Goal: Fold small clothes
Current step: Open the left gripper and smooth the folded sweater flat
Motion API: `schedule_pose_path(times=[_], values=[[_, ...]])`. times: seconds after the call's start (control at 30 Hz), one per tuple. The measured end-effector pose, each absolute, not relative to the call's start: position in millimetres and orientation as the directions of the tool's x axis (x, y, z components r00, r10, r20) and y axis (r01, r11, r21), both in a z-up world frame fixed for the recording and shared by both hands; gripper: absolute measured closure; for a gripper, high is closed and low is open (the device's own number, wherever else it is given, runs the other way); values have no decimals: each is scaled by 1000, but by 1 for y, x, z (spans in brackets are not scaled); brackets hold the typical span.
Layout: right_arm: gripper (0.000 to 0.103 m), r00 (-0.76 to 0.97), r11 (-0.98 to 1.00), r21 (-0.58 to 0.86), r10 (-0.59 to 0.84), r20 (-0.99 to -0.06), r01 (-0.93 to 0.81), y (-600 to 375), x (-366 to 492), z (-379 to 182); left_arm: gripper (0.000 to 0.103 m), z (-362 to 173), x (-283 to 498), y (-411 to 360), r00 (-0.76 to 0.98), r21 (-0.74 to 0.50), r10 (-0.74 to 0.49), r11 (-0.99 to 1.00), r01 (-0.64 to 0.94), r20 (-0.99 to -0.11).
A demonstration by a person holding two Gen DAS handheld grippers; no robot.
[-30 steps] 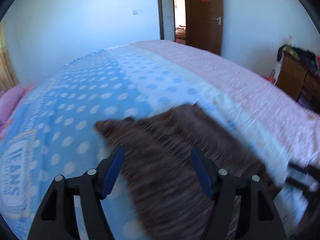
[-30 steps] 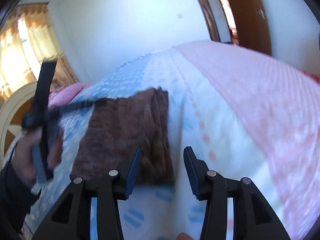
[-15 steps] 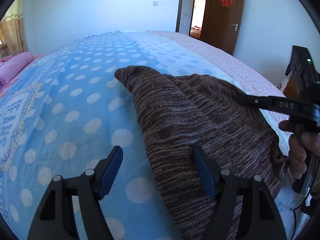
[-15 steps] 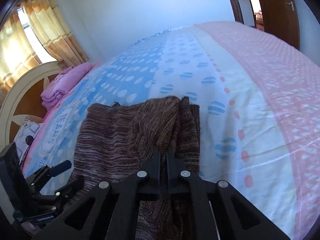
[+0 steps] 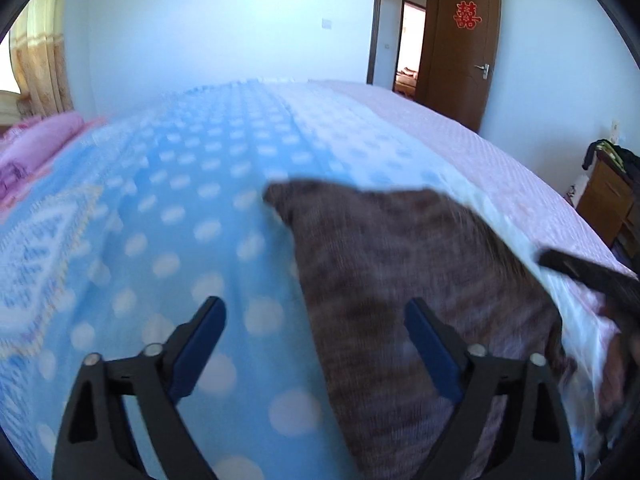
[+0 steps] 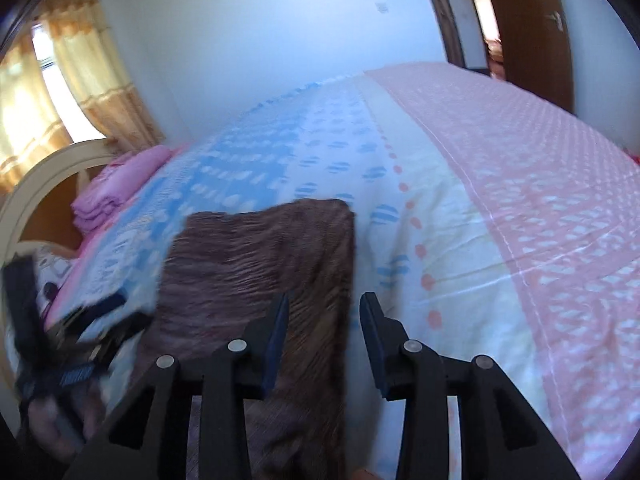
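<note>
Motion blur smears the brown knitted garment (image 5: pixel 420 280) ahead of the left gripper (image 5: pixel 316 332); its near end runs off the bottom edge. Beside the right gripper (image 6: pixel 324 316), the polka-dot blue bedspread (image 6: pixel 256 168) blurs too.

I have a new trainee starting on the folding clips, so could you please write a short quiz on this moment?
1. True or false: the right tool is clamped on the brown knit garment.
2. What does the garment lie on? A) a wooden floor B) a dotted bedspread C) a chair
3. Fill in: in the left wrist view, the left tool is ____, one finger over the bedspread and one over the garment.

Key: 1 false, its fingers stand apart; 2 B; 3 open.
</note>
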State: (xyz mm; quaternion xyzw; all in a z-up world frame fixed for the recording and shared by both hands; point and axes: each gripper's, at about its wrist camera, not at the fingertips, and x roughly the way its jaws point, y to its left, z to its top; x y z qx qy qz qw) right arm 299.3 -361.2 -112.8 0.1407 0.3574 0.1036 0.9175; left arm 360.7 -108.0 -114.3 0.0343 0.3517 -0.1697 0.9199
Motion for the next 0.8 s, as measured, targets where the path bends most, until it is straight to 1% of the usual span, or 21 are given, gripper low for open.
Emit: schedule_pose_path(times=[0.07, 0.1, 0.13, 0.17, 0.23, 0.27, 0.3, 0.33, 0.37, 0.4, 0.47, 0.53, 0.63, 0.73, 0.77, 0.8], values=[[65, 689, 910, 359, 397, -607, -208, -342, 282, -109, 4, -110, 375, -115, 711, -28, -265, 945, 327, -651], [65, 663, 899, 362, 430, -613, -248, -334, 276, -113, 4, -111, 382, -119, 722, -1, -241, 949, 316, -649], [65, 635, 894, 356, 445, -631, -272, -325, 271, -118, 4, -116, 392, -126, 742, 59, -178, 958, 280, -646], [65, 614, 906, 325, 422, -666, -271, -318, 268, -126, 3, -122, 399, -129, 743, 87, -143, 961, 261, -654], [66, 608, 963, 207, 268, -747, -170, -320, 264, -144, 0, -140, 416, -132, 717, 142, -68, 963, 229, -694], [75, 608, 975, 190, 221, -762, -117, -329, 260, -152, 0, -145, 419, -126, 712, 121, -74, 968, 219, -698], [78, 614, 971, 225, 229, -755, -86, -340, 253, -154, 0, -148, 419, -120, 707, 65, -114, 973, 222, -698], [76, 600, 974, 225, 199, -775, -32, -350, 248, -158, 0, -149, 419, -115, 701, 36, -131, 975, 218, -701], [74, 588, 962, 270, 234, -774, -27, -357, 243, -162, 0, -149, 417, -112, 699, 17, -144, 976, 217, -700], [74, 596, 959, 282, 243, -765, -30, -360, 237, -160, 0, -148, 415, -110, 697, -2, -157, 976, 218, -700], [74, 634, 973, 230, 192, -749, -23, -356, 227, -148, 0, -146, 406, -105, 689, -29, -170, 977, 212, -704], [73, 683, 982, 183, 163, -712, -44, -346, 225, -135, 0, -140, 389, -98, 708, -60, -187, 978, 201, -681], [72, 740, 982, 140, 190, -645, -130, -324, 228, -114, 0, -135, 367, -91, 724, -89, -201, 978, 190, -660], [72, 698, 958, 141, 278, -660, -248, -302, 246, -118, 0, -138, 358, -91, 708, -102, -219, 973, 205, -671], [72, 680, 953, 141, 291, -673, -268, -296, 253, -125, 0, -141, 358, -94, 697, -92, -216, 973, 212, -683], [72, 663, 957, 128, 273, -697, -260, -294, 260, -133, 0, -143, 358, -96, 692, -83, -212, 973, 214, -690]])
